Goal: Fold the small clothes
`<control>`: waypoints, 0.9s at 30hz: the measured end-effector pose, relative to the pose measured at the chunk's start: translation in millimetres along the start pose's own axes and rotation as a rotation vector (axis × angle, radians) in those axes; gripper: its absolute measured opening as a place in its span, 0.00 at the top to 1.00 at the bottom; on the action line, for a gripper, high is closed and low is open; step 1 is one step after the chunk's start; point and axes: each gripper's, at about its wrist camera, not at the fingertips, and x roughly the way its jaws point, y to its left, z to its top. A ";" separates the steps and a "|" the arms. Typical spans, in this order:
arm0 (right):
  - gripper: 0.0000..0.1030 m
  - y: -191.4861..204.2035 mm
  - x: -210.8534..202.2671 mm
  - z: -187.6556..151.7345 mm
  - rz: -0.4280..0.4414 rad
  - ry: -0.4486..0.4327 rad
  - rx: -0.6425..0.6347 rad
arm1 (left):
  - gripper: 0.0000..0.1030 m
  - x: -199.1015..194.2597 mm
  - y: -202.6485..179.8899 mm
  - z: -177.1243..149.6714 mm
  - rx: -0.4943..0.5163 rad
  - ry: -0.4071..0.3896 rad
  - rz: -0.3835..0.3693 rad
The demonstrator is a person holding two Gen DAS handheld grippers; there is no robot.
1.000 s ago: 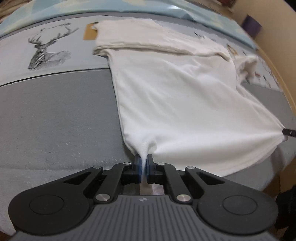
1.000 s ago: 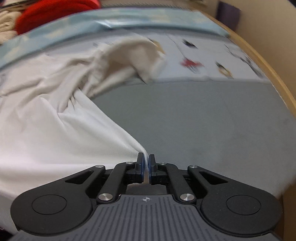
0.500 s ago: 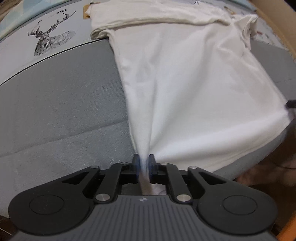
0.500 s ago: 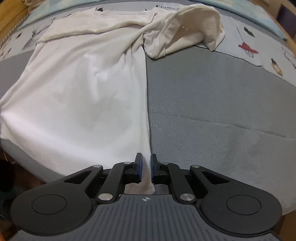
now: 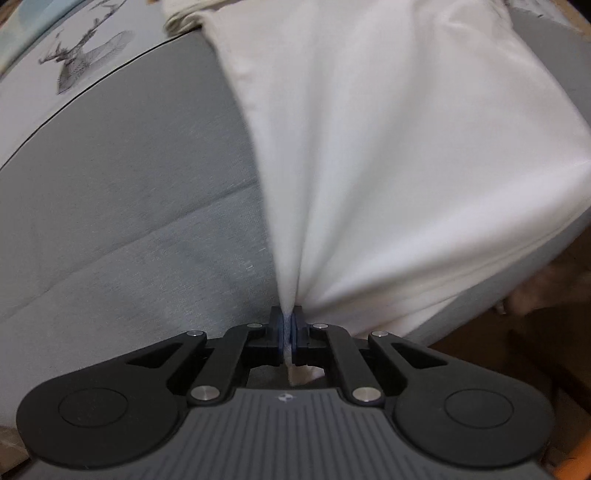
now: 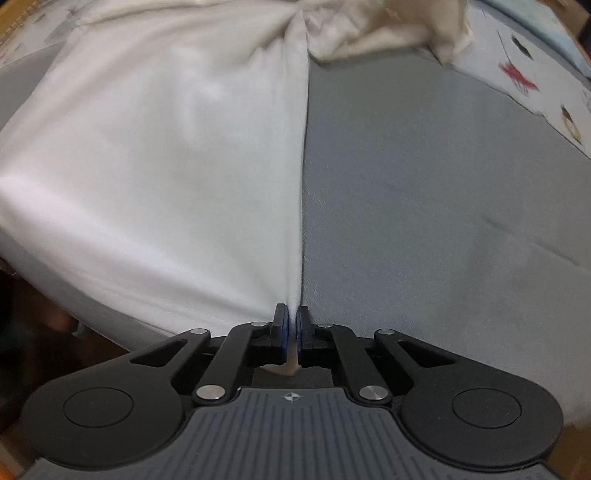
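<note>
A white T-shirt (image 5: 388, 147) lies stretched over a grey bed cover (image 5: 129, 184). My left gripper (image 5: 287, 325) is shut on the shirt's lower left hem corner, and the cloth fans out from it. My right gripper (image 6: 291, 325) is shut on the lower right hem corner of the same shirt (image 6: 166, 155). The hem between the two hangs taut past the bed's front edge. The sleeves and collar are bunched at the far end (image 6: 388, 29).
The grey cover (image 6: 443, 203) spreads to both sides of the shirt. A printed sheet with a deer drawing (image 5: 85, 55) lies at the far left, and cartoon prints (image 6: 517, 77) at the far right. A hand (image 5: 546, 288) shows by the bed's front edge.
Both grippers have pulled the hem toward the front edge and lifted, so the shirt is drawn straighter and tauter. The views now look more steeply down on the bed.
</note>
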 end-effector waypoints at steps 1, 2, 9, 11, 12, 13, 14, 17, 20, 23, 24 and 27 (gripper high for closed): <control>0.96 0.5 -3.2 1.3 0.025 -0.016 0.003 | 0.96 -2.9 0.0 0.8 -0.009 -0.009 -0.015; 0.96 1.2 -7.9 3.2 0.038 -0.039 0.008 | 0.96 -5.0 0.0 1.4 -0.011 -0.016 -0.012; 0.76 1.1 -14.3 12.6 0.042 -0.092 0.062 | 0.73 -9.2 1.5 10.9 -0.041 -0.050 -0.066; 0.73 8.5 -2.7 11.7 0.027 -0.039 0.022 | 0.72 -1.6 1.9 10.7 -0.028 -0.017 -0.070; 0.73 11.9 6.1 11.8 0.013 -0.010 -0.008 | 0.72 2.2 1.7 9.1 -0.018 0.001 -0.058; 0.73 13.7 8.1 10.6 0.003 -0.004 -0.026 | 0.71 3.5 1.8 7.0 -0.011 0.011 -0.053; 0.73 15.0 7.8 11.2 -0.001 -0.006 -0.032 | 0.71 3.1 2.8 5.5 -0.011 0.006 -0.061; 0.73 12.7 5.1 10.8 0.009 0.000 -0.014 | 0.71 3.0 5.4 1.0 -0.015 0.004 -0.093; 0.73 14.7 5.7 7.7 0.024 0.014 -0.031 | 0.79 1.9 -0.4 -4.0 0.026 -0.003 -0.098; 0.95 17.2 3.1 5.2 0.045 0.010 -0.056 | 0.94 -11.3 3.1 -10.4 0.032 -0.065 -0.141; 0.95 16.5 0.2 5.3 0.059 -0.001 -0.053 | 0.94 -21.7 8.3 -11.3 0.010 -0.109 -0.181; 0.95 -7.3 -36.3 10.2 0.210 -0.182 0.104 | 0.94 -66.5 42.1 -19.3 -0.156 -0.322 -0.355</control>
